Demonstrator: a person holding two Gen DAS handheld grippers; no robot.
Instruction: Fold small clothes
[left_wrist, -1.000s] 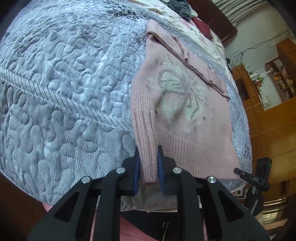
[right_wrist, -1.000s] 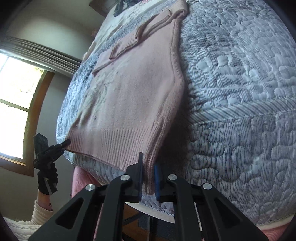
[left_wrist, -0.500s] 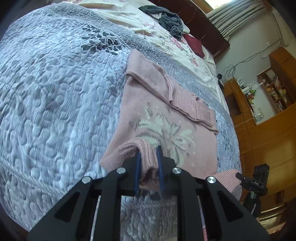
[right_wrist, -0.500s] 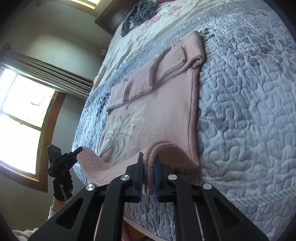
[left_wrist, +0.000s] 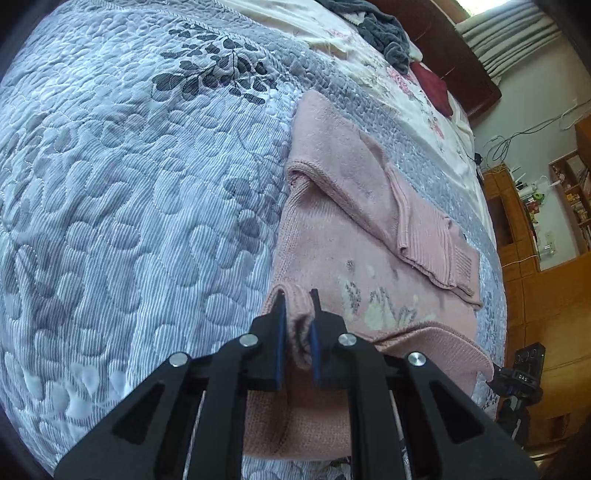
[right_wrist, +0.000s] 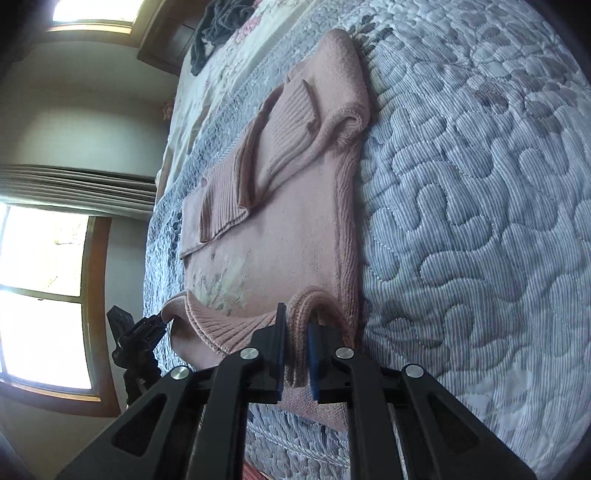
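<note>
Your left tool (left_wrist: 297, 325) and right tool (right_wrist: 296, 341) each pinch a hem corner of the pink sweater (left_wrist: 332, 236), which lies on the quilted bed (left_wrist: 129, 184). Its long axis runs toward the upper frame; folded sleeves (right_wrist: 258, 166) lie ahead.

From nine to twelve o'clock of the pink knitted sweater (left_wrist: 332, 236), the grey quilted bedspread (left_wrist: 129, 184) lay bare and passable. At one o'clock a heap of dark grey clothes (left_wrist: 384, 33) blocked the bed's head.
</note>
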